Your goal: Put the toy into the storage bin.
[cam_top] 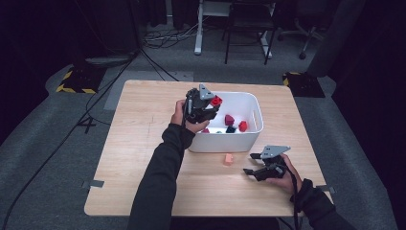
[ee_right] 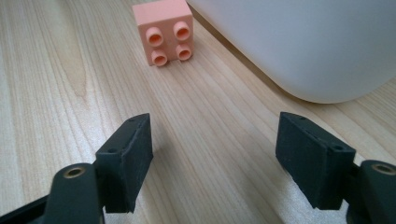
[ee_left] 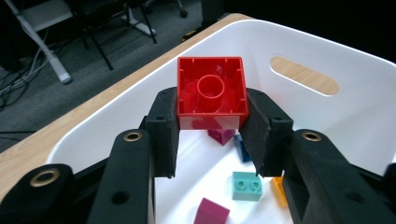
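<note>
Over the white bin (cam_top: pixel 249 103), your left gripper (cam_top: pixel 205 106) hung above the near-left corner, its jaws closed on a red brick (ee_left: pixel 212 92). You held that brick by two opposite sides, hollow underside facing the gripper's camera. Below it, on the bin floor, lay loose bricks: a teal one (ee_left: pixel 247 185), a magenta one (ee_left: pixel 212 213), a blue one (ee_left: pixel 243 148) and an orange one (ee_left: pixel 279 189) partly hidden by the jaw. From above, more red bricks (cam_top: pixel 243 126) sat near the bin's front wall.

Your right gripper (cam_top: pixel 256 163) rested low over the table (cam_top: pixel 139 143), in front of the bin's near-right corner, jaws spread wide with nothing between them. A peach brick (ee_right: pixel 164 31) stood studs up on the wood, just ahead of those jaws and close beside the bin's outer wall, not touching either.
</note>
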A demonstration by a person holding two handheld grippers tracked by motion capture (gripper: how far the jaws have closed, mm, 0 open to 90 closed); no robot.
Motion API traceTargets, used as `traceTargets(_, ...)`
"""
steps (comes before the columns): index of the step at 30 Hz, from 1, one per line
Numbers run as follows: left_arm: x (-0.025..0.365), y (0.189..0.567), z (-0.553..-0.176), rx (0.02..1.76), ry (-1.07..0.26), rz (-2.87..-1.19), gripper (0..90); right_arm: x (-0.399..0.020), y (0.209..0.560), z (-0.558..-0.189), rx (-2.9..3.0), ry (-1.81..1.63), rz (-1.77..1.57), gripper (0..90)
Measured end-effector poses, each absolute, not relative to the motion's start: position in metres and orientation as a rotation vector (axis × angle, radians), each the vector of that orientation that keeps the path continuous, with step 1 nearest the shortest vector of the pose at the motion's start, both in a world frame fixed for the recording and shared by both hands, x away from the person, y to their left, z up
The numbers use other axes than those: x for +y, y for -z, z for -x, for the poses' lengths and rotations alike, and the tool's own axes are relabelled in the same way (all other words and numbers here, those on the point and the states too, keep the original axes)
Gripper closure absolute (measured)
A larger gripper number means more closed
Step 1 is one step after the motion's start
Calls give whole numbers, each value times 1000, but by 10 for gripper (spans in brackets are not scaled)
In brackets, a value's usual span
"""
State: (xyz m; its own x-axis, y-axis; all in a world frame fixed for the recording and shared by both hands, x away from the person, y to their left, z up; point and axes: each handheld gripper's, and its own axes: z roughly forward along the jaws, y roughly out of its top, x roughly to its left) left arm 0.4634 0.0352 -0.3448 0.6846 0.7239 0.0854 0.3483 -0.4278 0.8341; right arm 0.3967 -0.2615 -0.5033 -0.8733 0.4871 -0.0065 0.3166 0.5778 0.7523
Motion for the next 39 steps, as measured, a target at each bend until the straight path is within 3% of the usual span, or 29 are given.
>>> traceTargets(10, 23, 347, -464, 814, -557, -2070, 584, -262, 503, -397, 2597, -1175, -669, 276)
traceTargets(16, 29, 344, -464, 839, -559, -2041, 486, -262, 503, -397, 2597, -1175, -669, 276)
traceTargets(26, 43, 339, -460, 869, -597, -2002, 426, -262, 503, -397, 2597, -1175, -669, 275)
traceTargets(39, 97, 325, -438, 941, -697, -1962, 252, -262, 503, -397, 2598, -1175, -671, 275)
